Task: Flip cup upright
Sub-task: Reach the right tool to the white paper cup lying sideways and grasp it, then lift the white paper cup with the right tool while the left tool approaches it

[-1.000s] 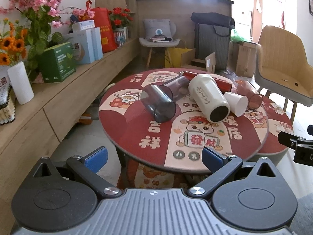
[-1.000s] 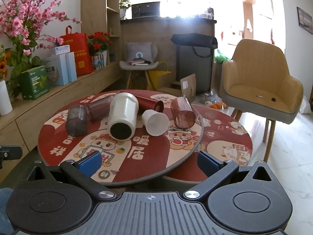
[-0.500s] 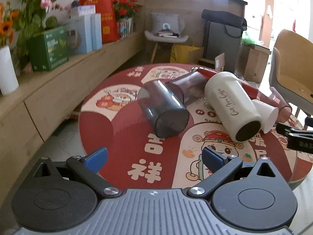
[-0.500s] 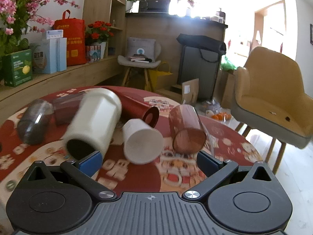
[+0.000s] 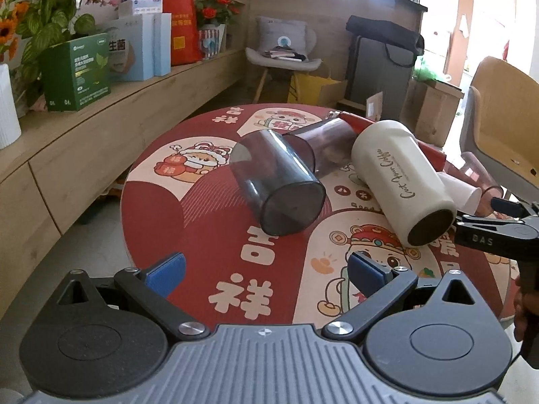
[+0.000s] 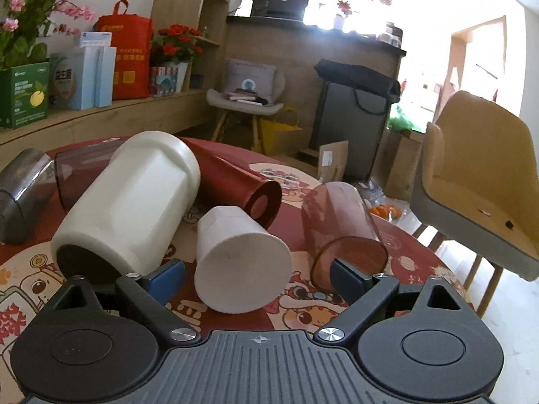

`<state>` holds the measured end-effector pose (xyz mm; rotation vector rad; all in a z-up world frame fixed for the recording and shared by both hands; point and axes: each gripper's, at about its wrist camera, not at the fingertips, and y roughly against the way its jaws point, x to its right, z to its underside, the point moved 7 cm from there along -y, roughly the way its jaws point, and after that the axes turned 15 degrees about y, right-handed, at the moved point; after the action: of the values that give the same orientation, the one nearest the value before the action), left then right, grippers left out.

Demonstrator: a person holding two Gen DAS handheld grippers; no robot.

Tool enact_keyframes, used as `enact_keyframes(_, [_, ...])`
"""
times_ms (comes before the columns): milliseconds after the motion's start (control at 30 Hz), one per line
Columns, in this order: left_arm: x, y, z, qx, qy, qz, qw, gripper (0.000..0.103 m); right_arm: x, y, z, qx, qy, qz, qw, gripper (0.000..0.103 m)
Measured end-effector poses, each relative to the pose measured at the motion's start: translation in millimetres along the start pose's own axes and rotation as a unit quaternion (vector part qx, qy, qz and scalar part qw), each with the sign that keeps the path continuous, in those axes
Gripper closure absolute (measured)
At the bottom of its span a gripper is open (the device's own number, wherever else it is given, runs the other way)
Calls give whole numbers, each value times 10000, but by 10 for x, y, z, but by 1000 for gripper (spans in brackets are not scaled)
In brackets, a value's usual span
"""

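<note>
- My right gripper (image 6: 257, 274) is spread wide, holding nothing, the small white paper cup (image 6: 241, 257) lying on its side between its fingers.
- My left gripper (image 5: 266, 269) gapes empty before the toppled grey tumbler (image 5: 279, 185).
- The cream mug (image 6: 124, 202) lies just left of the paper cup.

Left wrist view low at the worktop (image 5: 202, 222) edge, facing across it, right wrist view closer in, both sharing the white tumbler (image 5: 401, 181) and grey chair (image 6: 246, 101) behind
</note>
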<state>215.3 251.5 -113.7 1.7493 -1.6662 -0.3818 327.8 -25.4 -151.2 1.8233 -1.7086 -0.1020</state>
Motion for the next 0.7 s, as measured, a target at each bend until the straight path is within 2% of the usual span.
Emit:
enact_keyframes(67, [-12,-4,6,-9,-3,-22,10000,0,-7,-20,-6,-8,-4,-29,10000,23])
enact_keyframes(267, [-39,-60,52,-71,-32,-82,9999,0,-42,-82,-21,-1,14,-127,9999,31])
enact_keyframes(333, [-15,-78,85,-126,-110,-72,9998,0,-58,-91,-1,-40,43,-137,9999,40])
enact_keyframes(533, [-22,-92,110,-182,-181,-76,9996,0,-96,20,-14,25,169,-93,9998,41])
enact_keyframes(700, [-74,-68,99,-183,-96,-51,9998,0,-86,322,87,-251,-38,-28,9997,41])
